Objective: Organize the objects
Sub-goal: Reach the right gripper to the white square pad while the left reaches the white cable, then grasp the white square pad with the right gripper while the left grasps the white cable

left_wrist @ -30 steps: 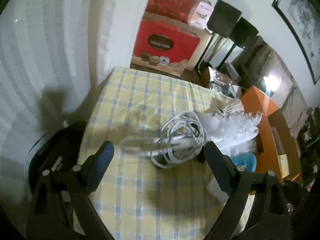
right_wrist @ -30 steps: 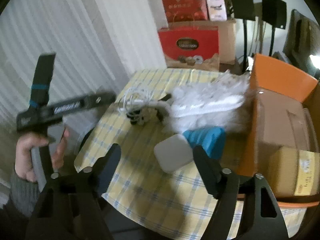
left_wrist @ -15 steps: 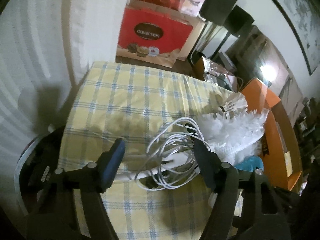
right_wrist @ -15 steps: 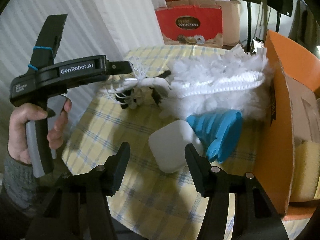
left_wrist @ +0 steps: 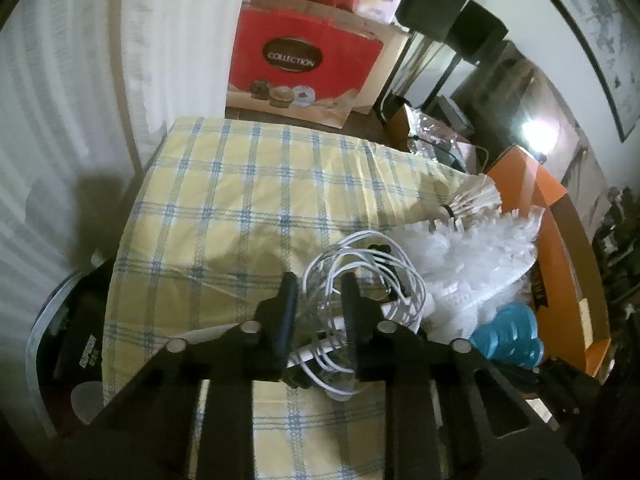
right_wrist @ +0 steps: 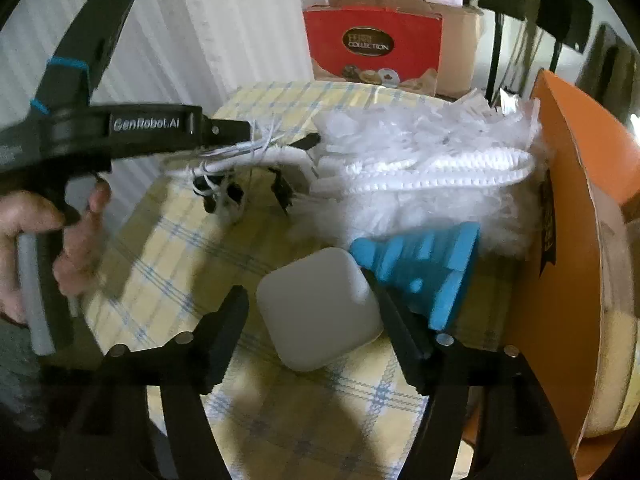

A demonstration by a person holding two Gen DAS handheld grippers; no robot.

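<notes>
A coil of white cable [left_wrist: 360, 264] lies on the yellow checked tablecloth [left_wrist: 248, 184]. My left gripper [left_wrist: 318, 292] has its jaws closing on the coil, and strands are pinched between the pads. In the right wrist view a hand holds that gripper [right_wrist: 240, 131] with cable strands [right_wrist: 236, 160] at its tip. My right gripper [right_wrist: 308, 300] straddles a white square case [right_wrist: 316, 308]. Its jaws are opening, with a gap left of the case. A blue ribbed funnel [right_wrist: 424, 268] lies against the case. Behind it lies a white fluffy duster head [right_wrist: 420, 168].
An orange box [right_wrist: 568, 200] with cartons inside borders the table on the right. A shuttlecock [left_wrist: 476, 200] rests by the duster. Red gift bags [left_wrist: 304, 64] and black stands [left_wrist: 440, 8] sit beyond the far edge. A dark bin [left_wrist: 72, 344] stands below the left edge.
The left gripper moved forward and down over the cable coil, and its jaws closed in from wide apart. The right gripper sank closer to the white case.
</notes>
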